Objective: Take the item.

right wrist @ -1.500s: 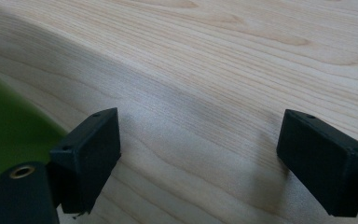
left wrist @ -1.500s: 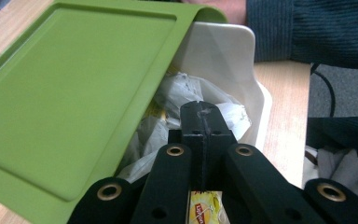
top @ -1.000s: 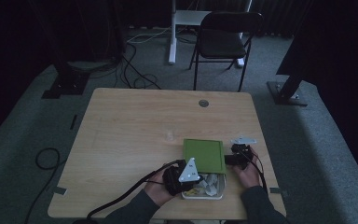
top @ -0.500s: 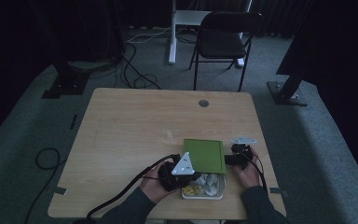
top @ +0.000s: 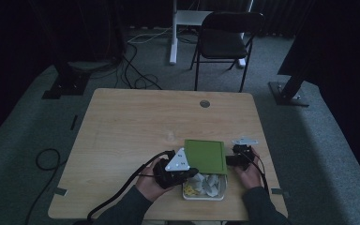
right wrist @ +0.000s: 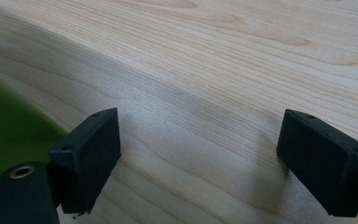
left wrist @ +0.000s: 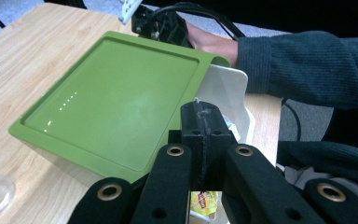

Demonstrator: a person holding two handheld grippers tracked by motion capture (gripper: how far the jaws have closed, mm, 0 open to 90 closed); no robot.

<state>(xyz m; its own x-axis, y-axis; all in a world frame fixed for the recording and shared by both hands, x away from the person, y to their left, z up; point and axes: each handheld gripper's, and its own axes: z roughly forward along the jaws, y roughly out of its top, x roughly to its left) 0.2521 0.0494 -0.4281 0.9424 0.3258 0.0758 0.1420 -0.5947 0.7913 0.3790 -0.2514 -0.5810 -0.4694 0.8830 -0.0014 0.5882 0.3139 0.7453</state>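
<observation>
High view: light wooden desk point(top: 136, 126), a dark chair point(top: 227, 42) behind its far edge. Near the front edge sits a white container point(top: 205, 190) holding crumpled white and yellow items. A green lid point(top: 205, 156) lies over its far part, leaving the near part uncovered. Left tongs point(top: 193, 172), held in the person's left hand point(top: 151, 183), reach in at the lid's near-left corner over the open part of the container. Right tongs point(top: 228, 160), in the right hand point(top: 249, 174), sit just beside the lid's right edge

Left gripper view: left tongs point(left wrist: 204, 122) pressed together, tips meeting with no gap, nothing seen between them. Tips sit at the near edge of the green lid point(left wrist: 112, 100); contact with the lid cannot be told. Lid is tilted, one side raised, white container point(left wrist: 230, 93) wall showing under its right edge. Yellow wrapper point(left wrist: 203, 201) visible below the jaws. Other hand point(left wrist: 212, 44) with its gripper at the lid's far side

Right gripper view: right tongs point(right wrist: 198, 144) wide apart, bare desk point(right wrist: 214, 60) between them, nothing held. Green lid point(right wrist: 9, 130) edge at far left, just beside the left jaw
</observation>
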